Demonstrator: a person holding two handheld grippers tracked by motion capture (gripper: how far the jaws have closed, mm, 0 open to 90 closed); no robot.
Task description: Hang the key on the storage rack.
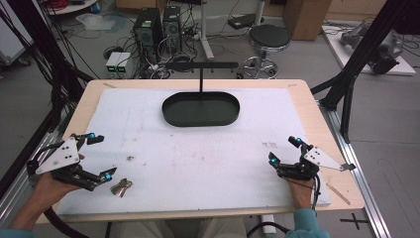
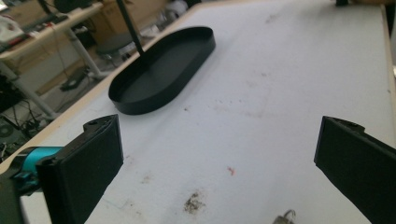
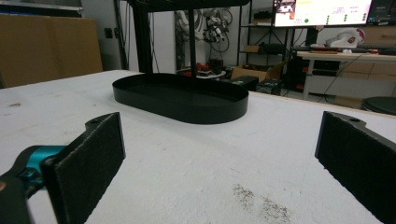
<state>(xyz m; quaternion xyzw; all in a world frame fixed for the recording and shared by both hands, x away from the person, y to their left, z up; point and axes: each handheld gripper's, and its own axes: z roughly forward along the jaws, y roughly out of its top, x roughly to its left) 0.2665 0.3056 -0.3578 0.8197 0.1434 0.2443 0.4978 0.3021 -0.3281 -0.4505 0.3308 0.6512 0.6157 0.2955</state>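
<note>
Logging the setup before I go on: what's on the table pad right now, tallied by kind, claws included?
Claws: 2, the left claw and the right claw, both open and empty
Black oval tray with upright post: 1, tray
Bunch of keys: 1, keys, by the left claw
Total: 4

grey floor [image 1: 391, 124] around wooden table [image 1: 317, 114], round stool [image 1: 268, 38] at 1 o'clock, two computer towers [image 1: 157, 27] at 11 o'clock amid cables, cardboard box [image 1: 307, 17] far right, black frame struts [image 1: 356, 64] at 3 o'clock, lit monitor [image 3: 322, 11] behind
</note>
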